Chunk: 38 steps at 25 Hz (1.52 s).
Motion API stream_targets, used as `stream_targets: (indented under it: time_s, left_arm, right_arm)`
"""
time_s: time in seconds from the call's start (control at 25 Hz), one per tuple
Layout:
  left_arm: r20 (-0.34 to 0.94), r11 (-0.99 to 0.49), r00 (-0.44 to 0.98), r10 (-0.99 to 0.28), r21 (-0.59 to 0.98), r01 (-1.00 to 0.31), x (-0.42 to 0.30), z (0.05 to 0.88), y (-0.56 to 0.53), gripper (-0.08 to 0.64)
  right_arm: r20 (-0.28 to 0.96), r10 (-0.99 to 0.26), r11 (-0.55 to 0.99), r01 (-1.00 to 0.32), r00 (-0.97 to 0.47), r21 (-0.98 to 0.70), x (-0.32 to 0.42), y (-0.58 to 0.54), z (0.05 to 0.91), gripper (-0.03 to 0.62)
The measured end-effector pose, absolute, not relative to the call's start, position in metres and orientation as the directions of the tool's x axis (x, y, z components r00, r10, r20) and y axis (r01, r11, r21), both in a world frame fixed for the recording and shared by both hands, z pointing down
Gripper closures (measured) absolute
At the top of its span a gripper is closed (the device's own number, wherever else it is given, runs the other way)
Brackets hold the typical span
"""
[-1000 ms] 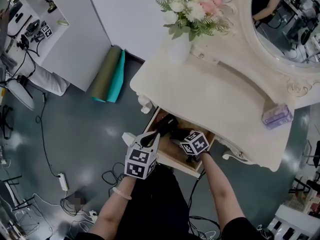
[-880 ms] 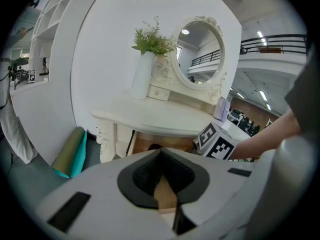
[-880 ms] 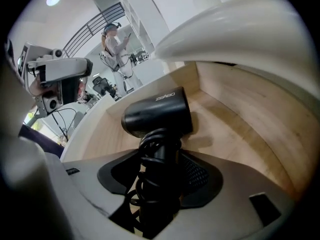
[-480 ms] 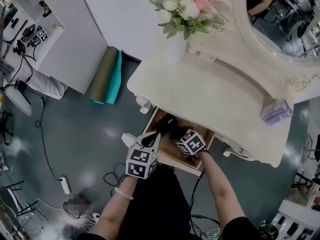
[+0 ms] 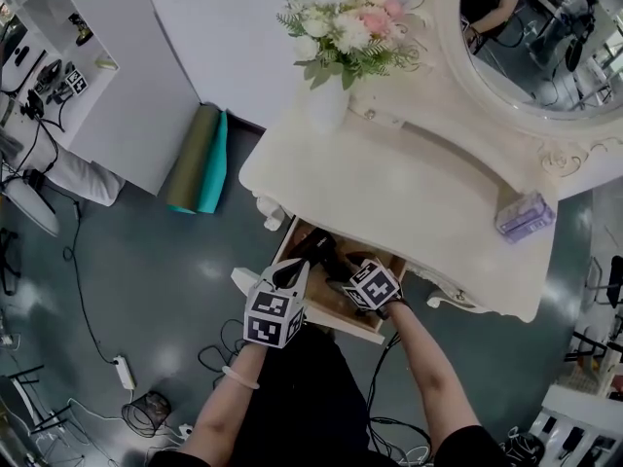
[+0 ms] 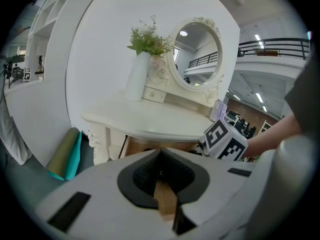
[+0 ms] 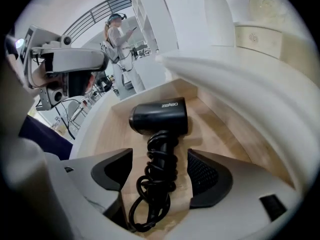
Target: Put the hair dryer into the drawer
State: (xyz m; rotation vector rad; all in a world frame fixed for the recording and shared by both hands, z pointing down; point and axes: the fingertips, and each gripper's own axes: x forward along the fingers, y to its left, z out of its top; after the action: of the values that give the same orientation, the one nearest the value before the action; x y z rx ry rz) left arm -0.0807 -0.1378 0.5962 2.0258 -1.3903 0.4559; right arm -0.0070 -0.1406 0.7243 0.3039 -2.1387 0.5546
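The black hair dryer (image 7: 160,118) lies on the wooden floor of the open drawer (image 7: 215,124), its handle wrapped in cord. That handle runs between the jaws of my right gripper (image 7: 160,171), which are opening, and the pads stand clear of it on both sides. From the head view, the dryer (image 5: 319,249) shows in the drawer (image 5: 326,309) just beyond the right gripper (image 5: 346,269). My left gripper (image 5: 292,272) hovers at the drawer's left front corner. In its own view the left gripper (image 6: 161,156) is shut with nothing held.
The drawer hangs out from under a cream dressing table (image 5: 409,188) that carries a vase of flowers (image 5: 331,100), an oval mirror (image 5: 545,37) and a purple packet (image 5: 526,217). Rolled mats (image 5: 200,159) lean at the left. Cables (image 5: 219,343) lie on the floor.
The head view has drifted, so the table sits further left in it. Both grippers stay at the drawer front, and the dryer stays in the drawer.
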Motion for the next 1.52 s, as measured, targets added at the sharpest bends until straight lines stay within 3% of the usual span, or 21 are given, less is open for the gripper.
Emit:
stream_targets:
  time_s: [0.28,0.52,0.64,1.12,1.52]
  left_arm:
    - [0.568,-0.271,0.412,-0.712,0.320,-0.908,-0.072,0.579,-0.147,0.531]
    - [0.536,-0.316,0.451,-0.713,0.328,-0.890,-0.057,0.558,-0.155,0.531]
    - [0.516,-0.351,0.475,-0.713,0.325,-0.878,-0.049,0.546,-0.155,0.531]
    - [0.475,-0.456,0.559,-0.680,0.324,-0.829,-0.019,0.520,-0.147,0.531]
    - [0.429,-0.515,0.607,-0.669,0.322,-0.794,0.006,0.502,-0.140,0.531]
  right_arm:
    - [0.775,-0.033,0.885,-0.378,-0.631,-0.271,-0.007,-0.132,0.679,0.252]
    - [0.696,-0.151,0.850,-0.452,-0.702,-0.271,-0.003,-0.138,0.626,0.271]
    - [0.640,-0.250,0.805,-0.523,-0.727,-0.280,0.003,-0.139,0.598,0.314]
    - [0.467,-0.552,0.604,-0.717,-0.691,-0.347,0.031,-0.126,0.539,0.584]
    - [0.390,-0.678,0.507,-0.781,-0.622,-0.365,0.053,-0.111,0.517,0.588]
